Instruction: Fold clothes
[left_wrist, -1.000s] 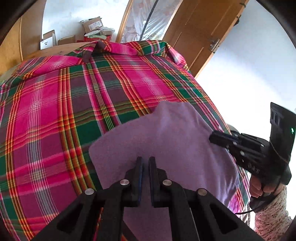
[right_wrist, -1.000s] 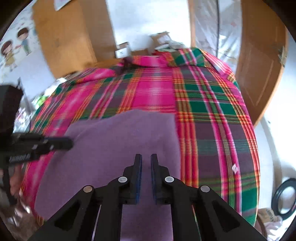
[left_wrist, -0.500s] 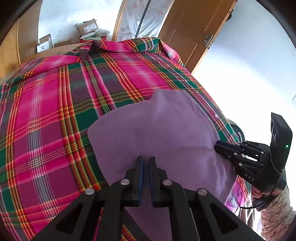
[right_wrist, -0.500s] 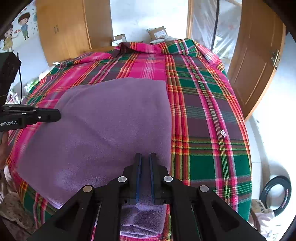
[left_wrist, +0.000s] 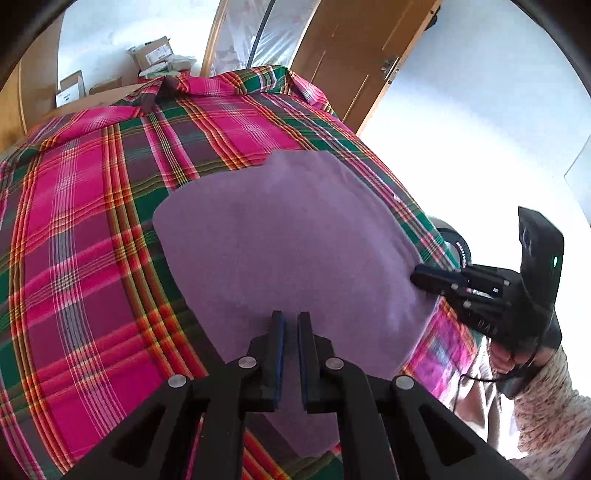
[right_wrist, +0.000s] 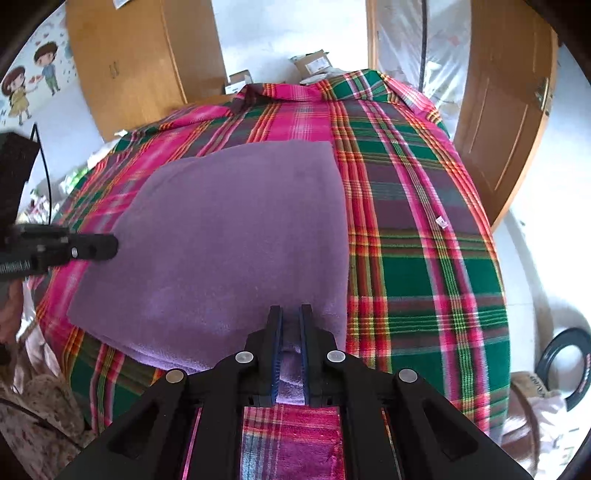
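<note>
Lying flat on the plaid-covered bed, the purple garment occupies the near half of the cover, its front edge at the bed's near side. Right gripper: fingers nearly together, pinching a fold of the garment's near edge, fabric visible between the pads. Left gripper: fingers narrowly parted over the garment's near edge; whether cloth is caught between them cannot be told. Each gripper appears in the other's view at the garment's side edge. A hand in a speckled sleeve holds the right unit. Wooden door stands behind.
</note>
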